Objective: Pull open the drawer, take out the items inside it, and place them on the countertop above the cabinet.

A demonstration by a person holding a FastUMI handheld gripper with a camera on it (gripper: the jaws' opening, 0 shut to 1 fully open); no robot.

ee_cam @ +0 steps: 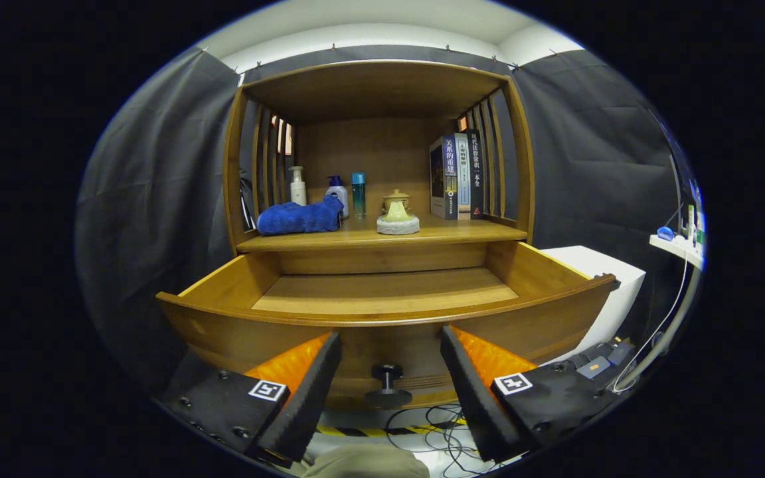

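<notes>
- While the drawer (382,292) stands pulled out toward me, I see the claw (389,385) with fingers spread wide apart, gripping nothing.
- Drawer knob (388,384) sits between the two fingers, just ahead of their tips, touching neither as far as I can tell.
- Drawer front runs crosswise to the fingers; the tray extends straight ahead and above the claw, long axis left-right.
- Drawer floor visible from here looks bare wood. I can't see the near strip behind the front panel, so items may hide there; can't tell.
- Countertop (469,231) lies beyond the drawer and higher, well past the fingertips. On it: blue cloth (299,218), three bottles (337,194), a ceramic pot (398,214), books (457,176).
- My read: blue cloth and pot may already be the unloaded items; task looks near done or done.
- Key relation for next move: anything left is up and forward over the drawer front, so I'd lift the claw above the rim before reaching in.
- Risk: snagging the knob on the way up.
</notes>
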